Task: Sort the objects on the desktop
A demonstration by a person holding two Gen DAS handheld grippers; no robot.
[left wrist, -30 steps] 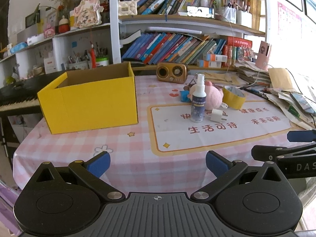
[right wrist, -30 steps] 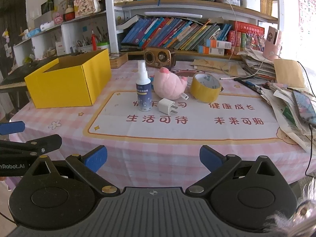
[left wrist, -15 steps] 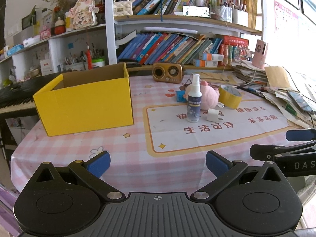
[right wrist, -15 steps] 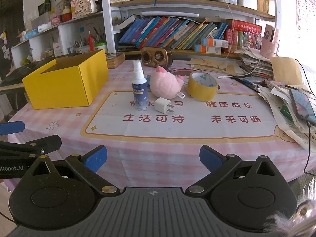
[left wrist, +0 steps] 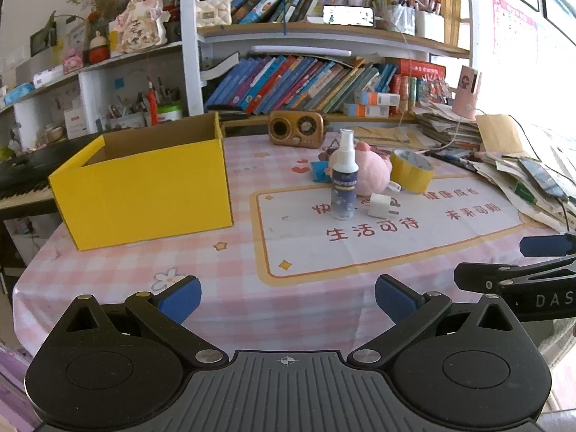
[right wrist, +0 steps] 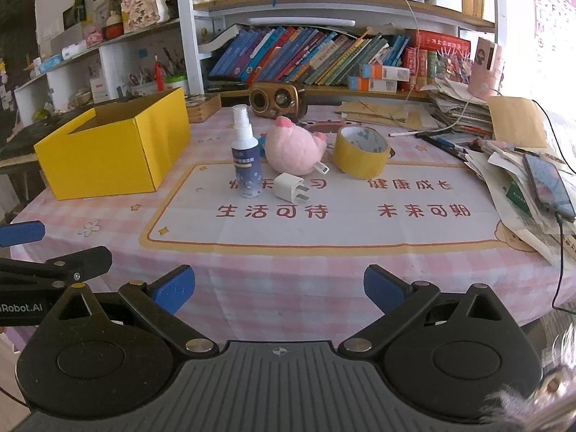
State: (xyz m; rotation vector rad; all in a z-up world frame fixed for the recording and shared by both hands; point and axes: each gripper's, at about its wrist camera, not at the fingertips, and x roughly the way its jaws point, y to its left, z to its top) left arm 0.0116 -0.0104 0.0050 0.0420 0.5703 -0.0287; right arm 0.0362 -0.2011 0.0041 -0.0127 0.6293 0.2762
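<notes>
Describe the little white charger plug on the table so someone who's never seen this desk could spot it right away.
Find the open yellow box on the pink checked tablecloth, then look right to the upright spray bottle. Just right of its base lies the charger plug: the only small white cube, metal prongs pointing right, in front of the pink plush toy.

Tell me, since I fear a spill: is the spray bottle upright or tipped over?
Upright. The spray bottle stands on its base on the printed mat, nozzle at the top, beside the white charger plug.

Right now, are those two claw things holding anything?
Left gripper: open, holding nothing.
Right gripper: open, holding nothing.
</notes>
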